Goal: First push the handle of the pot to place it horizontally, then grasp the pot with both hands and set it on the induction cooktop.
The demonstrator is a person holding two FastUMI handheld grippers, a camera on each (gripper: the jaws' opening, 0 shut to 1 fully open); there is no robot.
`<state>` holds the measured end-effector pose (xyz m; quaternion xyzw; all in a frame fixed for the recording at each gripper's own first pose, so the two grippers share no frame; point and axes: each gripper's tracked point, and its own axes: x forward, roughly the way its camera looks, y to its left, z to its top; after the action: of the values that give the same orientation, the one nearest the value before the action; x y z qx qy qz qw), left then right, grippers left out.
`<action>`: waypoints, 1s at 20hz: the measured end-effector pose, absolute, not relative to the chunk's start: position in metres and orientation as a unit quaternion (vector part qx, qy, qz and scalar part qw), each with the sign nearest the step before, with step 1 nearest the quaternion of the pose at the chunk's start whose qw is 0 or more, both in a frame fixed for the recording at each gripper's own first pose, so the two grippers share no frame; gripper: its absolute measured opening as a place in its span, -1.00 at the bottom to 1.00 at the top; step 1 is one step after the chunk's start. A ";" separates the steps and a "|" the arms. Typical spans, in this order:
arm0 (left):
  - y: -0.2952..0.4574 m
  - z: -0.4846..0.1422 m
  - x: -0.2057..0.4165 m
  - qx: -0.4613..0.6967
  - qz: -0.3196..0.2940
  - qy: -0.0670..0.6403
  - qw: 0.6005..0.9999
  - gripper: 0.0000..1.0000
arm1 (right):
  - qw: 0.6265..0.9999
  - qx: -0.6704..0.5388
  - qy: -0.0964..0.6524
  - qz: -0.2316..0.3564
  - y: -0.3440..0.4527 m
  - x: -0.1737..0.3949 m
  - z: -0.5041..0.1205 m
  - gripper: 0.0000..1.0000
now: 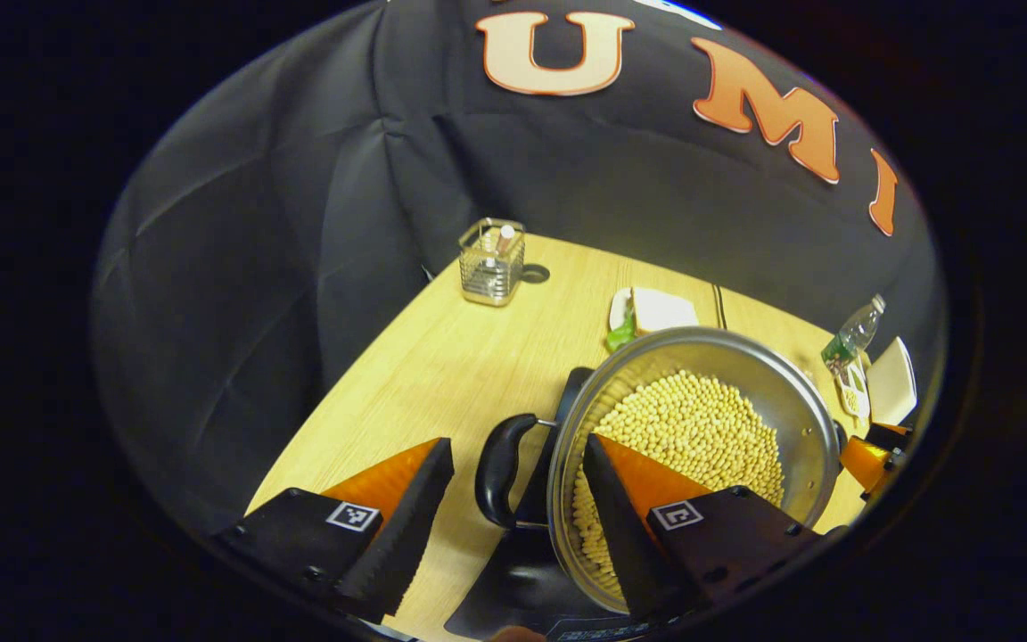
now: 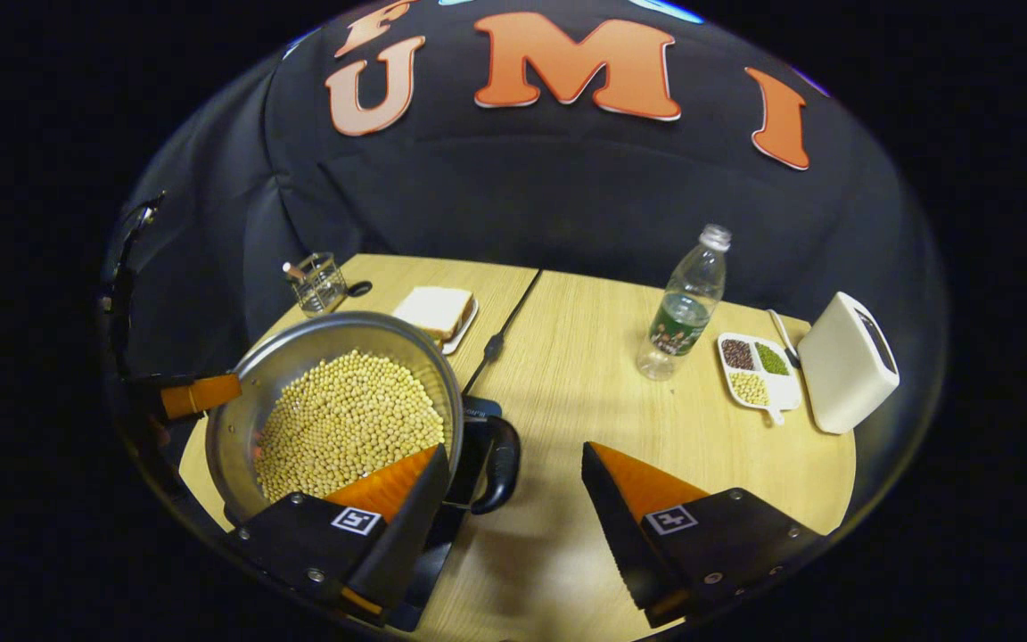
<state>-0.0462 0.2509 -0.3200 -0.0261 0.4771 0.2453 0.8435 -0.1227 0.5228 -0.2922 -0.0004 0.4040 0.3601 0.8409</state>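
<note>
the desk point(image 2: 567, 392) runs back to the black cloth wall, with a seam and a cable down its middle; its widest bare stretch lies right of the pot, in front of the bottle. the one pot point(image 2: 335, 401), full of pale beans, sits on the dark induction cooktop point(image 2: 469, 428) near the desk's front left edge, and it has two black handles, one on each side point(image 1: 500, 468) point(image 2: 500, 464), lying level. the left hand-held gripper point(image 1: 513, 499) has its jaws apart, one finger outside the handle and the other over the beans inside the rim, touching nothing that can be seen. the right hand-held gripper point(image 2: 513, 499) is likewise apart, straddling the opposite handle with one finger over the beans and one over bare desk. along the back stand a white box point(image 2: 848, 361) at the right edge, one clear bottle point(image 2: 687, 303), a plate with a slice of bread point(image 2: 438, 312) just behind the pot, a tray point(image 2: 759, 370) with three heaps of beans, and a wire holder point(image 1: 491, 263) in the far left corner.
</note>
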 end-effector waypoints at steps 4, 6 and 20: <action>0.230 -0.269 -0.021 0.018 0.244 0.414 0.877 0.90 | 0.881 0.006 0.335 0.333 0.439 -0.078 -0.257 0.84; 0.204 -0.243 -0.005 0.030 0.231 0.382 0.894 0.90 | 0.900 0.003 0.305 0.311 0.388 -0.055 -0.243 0.84; -0.007 -0.019 0.093 0.059 0.082 0.120 0.988 0.83 | 0.986 0.008 0.109 0.126 0.073 0.025 -0.097 0.89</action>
<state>0.0928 -0.0074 -0.0188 0.0588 0.1198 0.0824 0.9876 0.0250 0.0731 -0.0967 0.0075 0.1090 0.1255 0.9861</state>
